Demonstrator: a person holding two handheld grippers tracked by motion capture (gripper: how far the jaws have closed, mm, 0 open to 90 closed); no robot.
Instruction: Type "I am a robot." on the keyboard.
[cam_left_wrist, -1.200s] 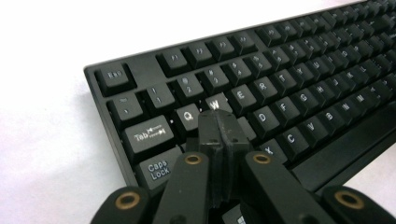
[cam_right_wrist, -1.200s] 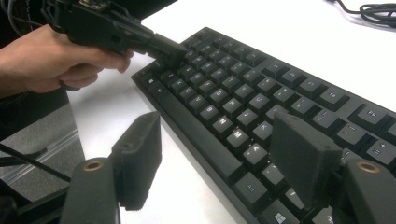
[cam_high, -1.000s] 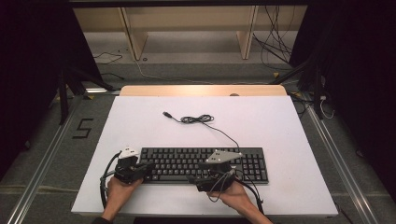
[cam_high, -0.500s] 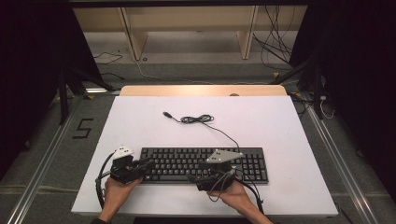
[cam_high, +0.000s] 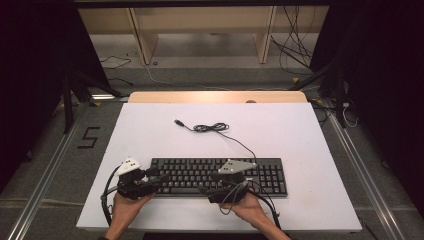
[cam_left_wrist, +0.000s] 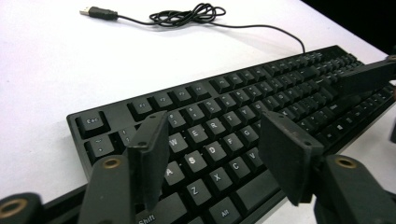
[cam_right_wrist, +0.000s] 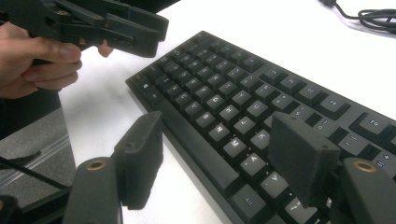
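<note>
left gripper (cam_high: 159, 181) jaws just opening, nothing between; right gripper (cam_high: 205, 184) jaws apart, empty.

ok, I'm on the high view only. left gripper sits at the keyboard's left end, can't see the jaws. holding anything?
Observer: No. In the left gripper view the left gripper has its jaws apart over the keyboard; they have just been opening, with nothing clamped.
Operator: Which keys are under it?
Observer: The letter block, around S, D, X and C.
Operator: And the right one?
Observer: The right gripper is open too, above the front edge near the M key.
Operator: Cable plugged in?
Observer: No, the USB plug lies loose on the table.
</note>
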